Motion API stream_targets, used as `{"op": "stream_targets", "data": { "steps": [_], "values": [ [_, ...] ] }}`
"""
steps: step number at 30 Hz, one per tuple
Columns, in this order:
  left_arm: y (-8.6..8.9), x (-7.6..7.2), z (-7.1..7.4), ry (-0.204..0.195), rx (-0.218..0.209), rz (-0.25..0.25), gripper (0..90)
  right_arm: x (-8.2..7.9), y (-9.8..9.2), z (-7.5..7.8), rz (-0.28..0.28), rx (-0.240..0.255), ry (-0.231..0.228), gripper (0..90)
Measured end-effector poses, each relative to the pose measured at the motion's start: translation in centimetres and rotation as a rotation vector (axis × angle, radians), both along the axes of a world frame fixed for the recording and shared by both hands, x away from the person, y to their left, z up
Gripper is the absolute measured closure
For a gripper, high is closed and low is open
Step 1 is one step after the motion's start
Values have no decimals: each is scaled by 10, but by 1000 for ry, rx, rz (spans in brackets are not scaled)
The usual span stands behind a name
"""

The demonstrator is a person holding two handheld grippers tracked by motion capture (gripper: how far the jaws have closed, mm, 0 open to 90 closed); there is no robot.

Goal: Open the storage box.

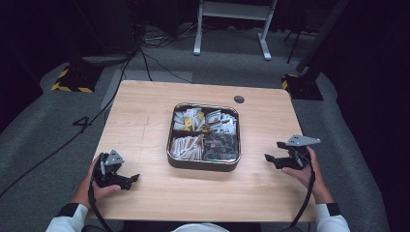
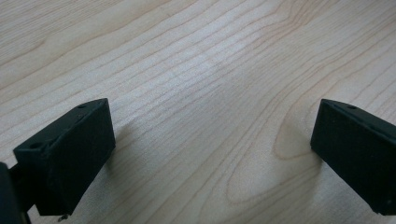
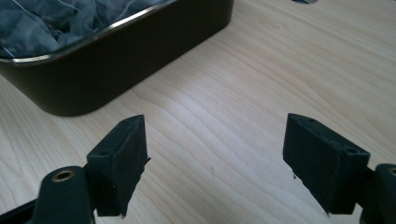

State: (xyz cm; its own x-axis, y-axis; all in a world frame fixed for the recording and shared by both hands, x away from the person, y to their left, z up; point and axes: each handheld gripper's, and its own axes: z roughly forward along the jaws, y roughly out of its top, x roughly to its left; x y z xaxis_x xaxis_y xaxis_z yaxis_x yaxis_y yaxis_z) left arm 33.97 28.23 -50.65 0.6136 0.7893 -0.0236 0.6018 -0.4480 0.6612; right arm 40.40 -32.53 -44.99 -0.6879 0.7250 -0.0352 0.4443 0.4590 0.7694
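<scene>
A dark square metal tray with a shiny rim sits mid-table, split into compartments that hold several small sachets and packets. My left gripper rests near the table's front left corner and points right. In the left gripper view its jaws stand wide apart over bare wood, so it is open. My right gripper is held right of the tray and points left at it. Its jaws are open with nothing between them, and the tray's dark wall lies a short way ahead.
The light wooden table has a round dark cable hole near its far edge. Grey carpet with cables and a white stand's legs lie beyond the table. Bare wood surrounds the tray on all sides.
</scene>
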Motion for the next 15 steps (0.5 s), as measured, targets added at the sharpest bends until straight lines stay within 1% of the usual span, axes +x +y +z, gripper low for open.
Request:
{"op": "stream_targets", "data": {
  "steps": [2, 4, 5, 6, 10, 12, 14, 15],
  "values": [
    [0, 0, 0, 0, 0, 0, 0, 3, 6, 5, 12, -3, -10, 225],
    [0, 0, 0, 2, -3, 3, 0, 7, 12, 9, 25, -1, -8, 226],
    [0, 0, 0, 2, -3, 3, 0, 11, 17, 12, 37, -6, -13, 228],
    [0, 0, 0, 1, -2, 2, 0, 11, 17, 12, 37, -6, -13, 228],
    [0, 0, 0, 0, 0, 0, 0, 19, 30, 18, 61, -9, -15, 251],
    [0, 0, 0, -1, 0, 0, 0, 20, 32, 19, 62, -10, -18, 252],
    [0, 0, 0, 0, 0, 0, 1, 23, 36, 23, 71, -5, -27, 251],
    [0, 0, 0, 0, 0, 0, 0, 25, 41, 27, 80, -8, -30, 249]
  ]
}}
